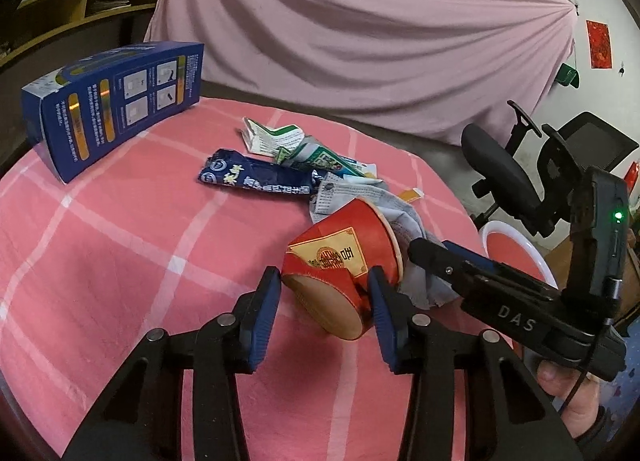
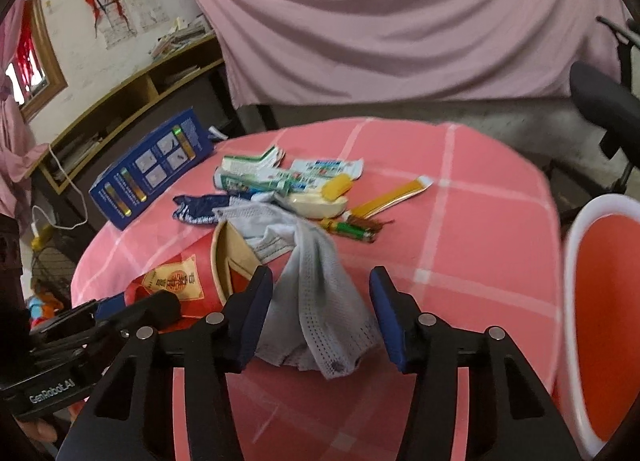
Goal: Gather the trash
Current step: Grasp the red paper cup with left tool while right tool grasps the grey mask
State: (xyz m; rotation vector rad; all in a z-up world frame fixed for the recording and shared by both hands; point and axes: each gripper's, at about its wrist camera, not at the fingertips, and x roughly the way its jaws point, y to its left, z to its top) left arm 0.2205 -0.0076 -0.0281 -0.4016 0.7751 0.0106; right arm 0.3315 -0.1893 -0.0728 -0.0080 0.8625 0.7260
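Note:
A crushed red paper cup (image 1: 340,261) lies on its side on the pink checked tablecloth (image 1: 132,245). My left gripper (image 1: 324,289) is open with its blue pads on either side of the cup's base. A grey face mask (image 2: 316,301) lies between the open pads of my right gripper (image 2: 322,297), partly draped over the cup (image 2: 196,281). The right gripper also shows in the left wrist view (image 1: 436,257), low beside the cup. Behind lie a dark blue wrapper (image 1: 256,177), toothpaste packaging (image 2: 264,177), a yellow sachet (image 2: 392,195) and a battery (image 2: 352,229).
A blue carton (image 1: 112,105) stands at the table's far left. A white-rimmed red bin (image 2: 600,301) stands off the table's right edge. A black office chair (image 1: 516,177) is behind it. A pink curtain hangs at the back.

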